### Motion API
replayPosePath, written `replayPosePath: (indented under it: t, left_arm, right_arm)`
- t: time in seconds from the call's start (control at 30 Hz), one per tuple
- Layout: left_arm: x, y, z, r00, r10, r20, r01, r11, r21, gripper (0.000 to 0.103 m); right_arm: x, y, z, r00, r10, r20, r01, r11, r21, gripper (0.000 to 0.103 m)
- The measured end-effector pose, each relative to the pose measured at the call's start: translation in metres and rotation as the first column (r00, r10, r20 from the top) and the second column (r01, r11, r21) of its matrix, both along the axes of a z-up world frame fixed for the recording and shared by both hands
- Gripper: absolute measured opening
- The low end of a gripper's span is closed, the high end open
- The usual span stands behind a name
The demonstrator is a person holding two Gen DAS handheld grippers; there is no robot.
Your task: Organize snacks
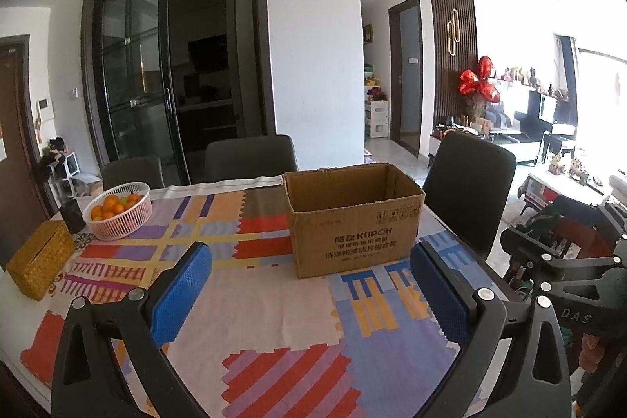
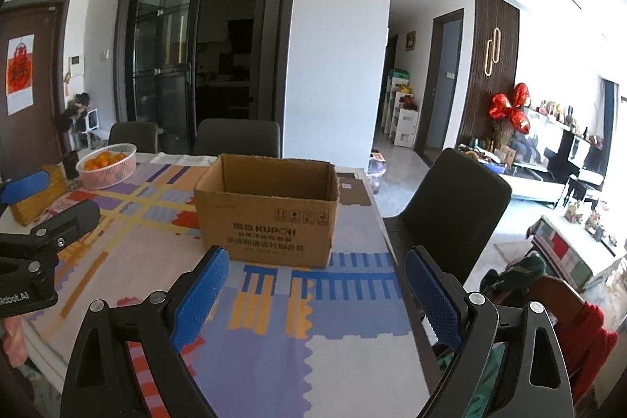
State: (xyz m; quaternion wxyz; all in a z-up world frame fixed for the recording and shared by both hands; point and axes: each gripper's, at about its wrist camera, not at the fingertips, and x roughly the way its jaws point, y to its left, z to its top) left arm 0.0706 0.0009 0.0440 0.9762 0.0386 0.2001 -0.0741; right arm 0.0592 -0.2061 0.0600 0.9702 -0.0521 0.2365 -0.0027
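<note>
Both tools hang above the near edge of the table, neither holding anything. The left gripper [image 1: 311, 273] has its blue pads spread wide over bare cloth, and the right gripper [image 2: 317, 279] is spread just as wide, aimed at the near side of the cardboard box [image 2: 270, 212]. That box stands upright on the patterned tablecloth [image 1: 274, 304], toward the right end of the table, its top open; from here the inside walls look bare, though the bottom is hidden, so I cannot tell whether anything is already in it. No snack packets show on the table at all. To the far left sit a pink basket [image 1: 119, 210] of oranges [image 1: 111, 204], a dark cup [image 1: 72, 216] just beside it, and a woven golden tissue box [image 1: 39, 263] nearer the left edge. Dark chairs [image 2: 454, 210] ring the table. My guess is the sorting has hardly begun: the box looks ready to receive things, and fetching the snacks, perhaps from the cluttered stuff off the right edge, is all ahead
</note>
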Motion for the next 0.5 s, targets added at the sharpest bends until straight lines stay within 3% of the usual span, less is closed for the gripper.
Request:
replayPosePath:
  t: [0.5]
  left_arm:
    - [-0.0016, -0.001, -0.0029, 1.0, 0.008, -0.003, -0.008, 1.0, 0.005, 0.103]
  right_arm:
    - [-0.0101, -0.0021, -0.0008, 1.0, -0.002, 0.011, 0.002, 1.0, 0.01, 0.092]
